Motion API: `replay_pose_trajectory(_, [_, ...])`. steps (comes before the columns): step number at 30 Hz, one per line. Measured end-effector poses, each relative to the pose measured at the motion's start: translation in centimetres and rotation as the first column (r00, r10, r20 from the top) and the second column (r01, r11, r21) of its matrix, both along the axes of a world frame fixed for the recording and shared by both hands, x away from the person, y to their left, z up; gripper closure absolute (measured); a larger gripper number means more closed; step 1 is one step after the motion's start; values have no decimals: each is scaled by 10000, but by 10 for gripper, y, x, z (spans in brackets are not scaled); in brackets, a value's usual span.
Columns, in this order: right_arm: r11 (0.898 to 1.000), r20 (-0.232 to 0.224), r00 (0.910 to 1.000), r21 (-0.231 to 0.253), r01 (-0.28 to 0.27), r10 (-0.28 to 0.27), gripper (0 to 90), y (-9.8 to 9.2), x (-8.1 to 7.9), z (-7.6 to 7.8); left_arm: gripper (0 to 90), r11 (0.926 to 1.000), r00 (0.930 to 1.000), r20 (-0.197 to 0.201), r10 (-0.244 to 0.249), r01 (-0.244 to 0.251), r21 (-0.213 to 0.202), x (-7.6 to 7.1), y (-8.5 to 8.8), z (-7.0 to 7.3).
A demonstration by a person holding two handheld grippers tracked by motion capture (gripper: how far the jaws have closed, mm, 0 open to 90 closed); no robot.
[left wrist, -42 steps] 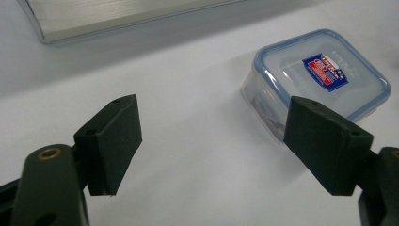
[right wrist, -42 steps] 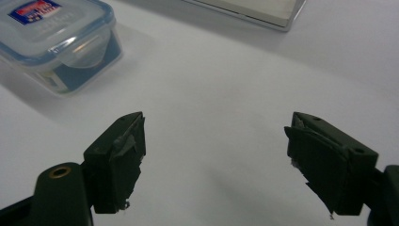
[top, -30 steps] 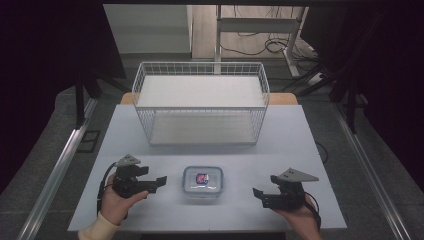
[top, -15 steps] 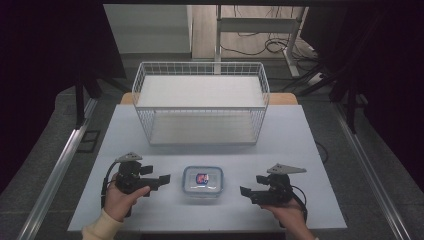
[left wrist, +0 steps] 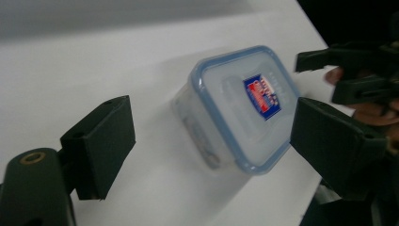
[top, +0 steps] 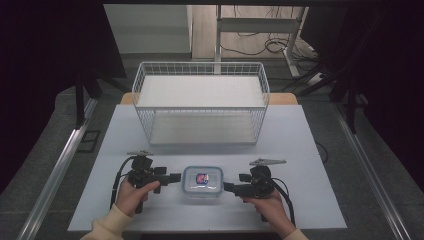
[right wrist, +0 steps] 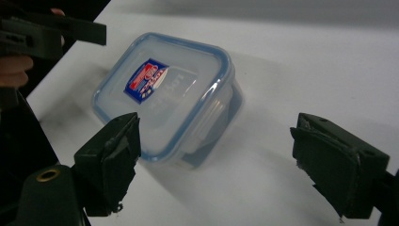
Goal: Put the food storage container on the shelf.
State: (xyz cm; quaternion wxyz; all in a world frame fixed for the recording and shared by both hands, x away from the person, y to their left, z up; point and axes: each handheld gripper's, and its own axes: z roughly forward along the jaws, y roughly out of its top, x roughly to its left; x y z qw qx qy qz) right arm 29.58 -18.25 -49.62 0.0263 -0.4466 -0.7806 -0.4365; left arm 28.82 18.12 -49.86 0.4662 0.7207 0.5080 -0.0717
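A clear plastic container (top: 202,181) with a blue-rimmed lid and a red-and-blue label sits near the table's front edge. My left gripper (top: 176,177) points at its left side, open, tips just short of it. My right gripper (top: 228,187) points at its right side, also open. In the left gripper view the container (left wrist: 235,94) lies ahead of the gripper (left wrist: 219,125), between the spread jaws, with the right gripper (left wrist: 329,70) beyond. In the right gripper view the container (right wrist: 164,89) sits ahead and left of the gripper (right wrist: 221,136), with the left gripper (right wrist: 70,30) behind it.
A white wire basket (top: 200,65) stands at the back of the white table (top: 300,150), with nothing in it. Cables trail from both grippers toward the front edge. Dark floor and metal rails flank the table.
Both grippers have moved inward toward the container, one from each side. The container has not moved.
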Motion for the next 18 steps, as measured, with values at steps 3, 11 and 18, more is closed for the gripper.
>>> replay_pose_trajectory(3, [9996,-443,9990,274,68,-56,160,6,8,-5,144,9995,9994,-327,-131,122,-281,7,-4,-5])
replay_pose_trajectory(11, [9980,-1055,9944,633,30,37,165,23,16,-11,160,9960,9931,-1103,-401,308,-842,12,-15,-20])
replay_pose_trajectory(18, [9972,-1436,9895,740,-45,151,177,31,17,-17,184,9891,9846,-1546,-819,612,-1340,15,-22,-28])
